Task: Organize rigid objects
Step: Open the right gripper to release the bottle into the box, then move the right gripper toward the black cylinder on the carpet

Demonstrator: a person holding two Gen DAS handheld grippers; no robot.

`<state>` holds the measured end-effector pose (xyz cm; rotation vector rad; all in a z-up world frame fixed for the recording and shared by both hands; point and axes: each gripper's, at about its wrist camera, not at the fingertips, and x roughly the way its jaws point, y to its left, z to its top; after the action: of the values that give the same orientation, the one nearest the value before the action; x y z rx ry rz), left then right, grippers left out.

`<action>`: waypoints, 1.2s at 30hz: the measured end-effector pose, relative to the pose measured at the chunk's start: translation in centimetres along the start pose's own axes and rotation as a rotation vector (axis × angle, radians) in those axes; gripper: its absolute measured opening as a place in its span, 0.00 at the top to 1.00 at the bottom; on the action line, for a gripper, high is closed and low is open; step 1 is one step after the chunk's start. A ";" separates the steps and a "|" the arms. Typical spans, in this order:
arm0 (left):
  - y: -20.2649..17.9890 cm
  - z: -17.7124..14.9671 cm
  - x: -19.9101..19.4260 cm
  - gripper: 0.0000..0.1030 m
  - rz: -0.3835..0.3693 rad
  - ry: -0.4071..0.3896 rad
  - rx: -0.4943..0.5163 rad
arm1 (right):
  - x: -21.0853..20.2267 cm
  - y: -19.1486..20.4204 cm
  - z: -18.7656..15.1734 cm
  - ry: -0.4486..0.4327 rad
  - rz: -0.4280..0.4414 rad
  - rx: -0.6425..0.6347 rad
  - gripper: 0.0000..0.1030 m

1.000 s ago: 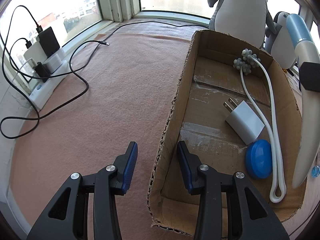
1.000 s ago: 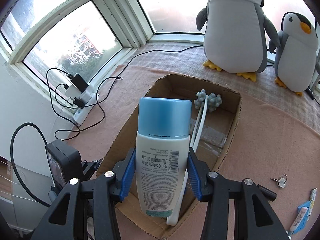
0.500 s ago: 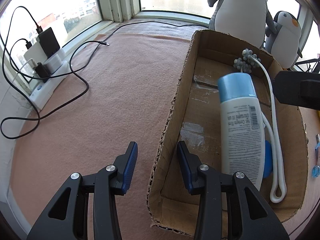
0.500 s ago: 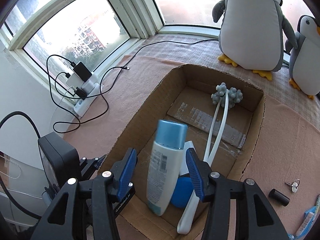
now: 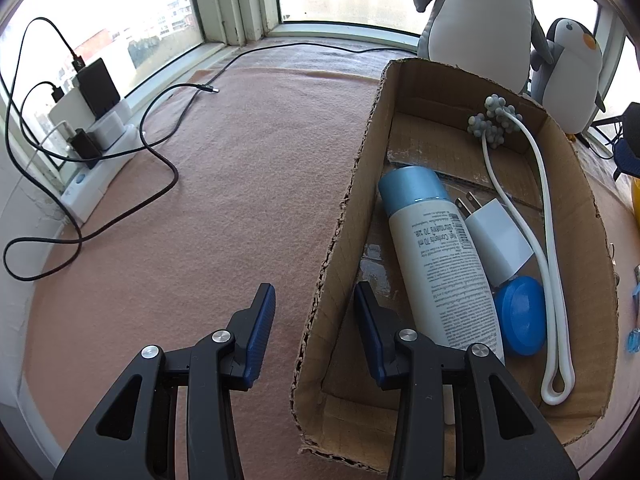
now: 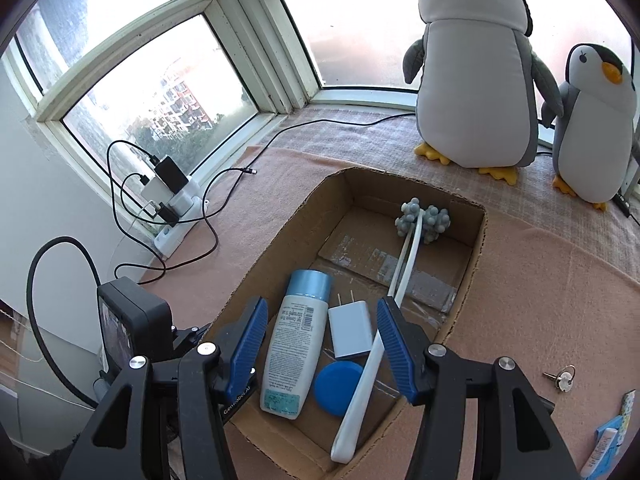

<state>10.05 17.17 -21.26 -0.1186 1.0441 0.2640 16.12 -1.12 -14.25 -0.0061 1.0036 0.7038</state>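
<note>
A cardboard box (image 5: 340, 240) (image 6: 276, 252) lies on the pink cloth. Inside it lie a white bottle with a blue cap (image 5: 436, 252) (image 6: 296, 340), a white plug adapter (image 5: 500, 236) (image 6: 350, 332), a blue round lid (image 5: 520, 316) (image 6: 338, 388) and a white long-handled massager with a grey knobbed head (image 5: 496, 124) (image 6: 420, 220). My left gripper (image 5: 314, 312) is open, its fingers astride the box's left wall. My right gripper (image 6: 320, 344) is open and empty, above the box over the bottle.
Two plush penguins (image 6: 476, 72) stand behind the box. A power strip with chargers and black cables (image 5: 92, 128) (image 6: 172, 200) lies at the left by the window. Keys (image 6: 562, 378) and small packets (image 6: 608, 440) lie on the cloth right of the box.
My right gripper opened and let go of the bottle, which now lies flat in the box beside the adapter. The right gripper has risen and drawn back. The left gripper has not moved.
</note>
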 end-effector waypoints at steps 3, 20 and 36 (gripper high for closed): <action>0.0 0.0 0.0 0.62 0.002 0.000 0.001 | -1.4 -1.7 -0.5 -0.016 -0.006 -0.010 0.49; -0.5 -0.1 -0.2 0.62 0.027 0.003 0.014 | -5.9 -11.7 -5.7 0.108 -0.162 -0.151 0.49; -0.5 -0.1 -0.2 0.62 0.036 0.011 0.010 | -0.5 -13.2 -7.2 0.287 -0.187 -0.286 0.63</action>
<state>10.03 16.60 -21.14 -0.0926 1.0588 0.2909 17.57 -13.94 -21.92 -0.4557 1.1500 0.6804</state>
